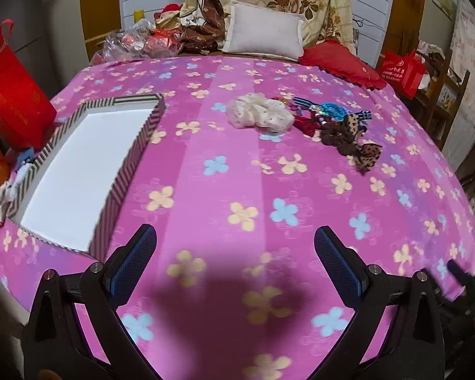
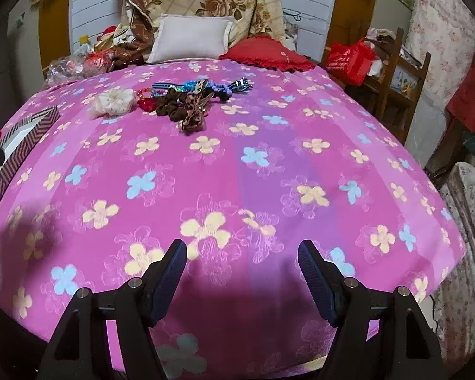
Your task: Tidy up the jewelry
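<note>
A heap of hair accessories lies on the pink flowered bedspread: a cream scrunchie point(image 1: 260, 114) point(image 2: 113, 102), brown and leopard-print bows point(image 1: 348, 139) point(image 2: 191, 112), and blue and red bands point(image 1: 331, 110) point(image 2: 202, 86). A striped box with a white inside point(image 1: 79, 171) sits at the left, its wall point(image 2: 25, 145) showing at the left edge of the right wrist view. My left gripper point(image 1: 236, 240) hangs open over bare bedspread, right of the box's near corner. My right gripper point(image 2: 242, 255) is open too, well short of the heap. Nothing is between either pair of fingers.
A white pillow point(image 1: 264, 33) and a red cushion point(image 1: 338, 60) lie at the bed's far end under a folded floral quilt. Red bags point(image 1: 12, 95) stand left of the bed. A wooden chair with a red bag point(image 2: 351, 57) stands on the right.
</note>
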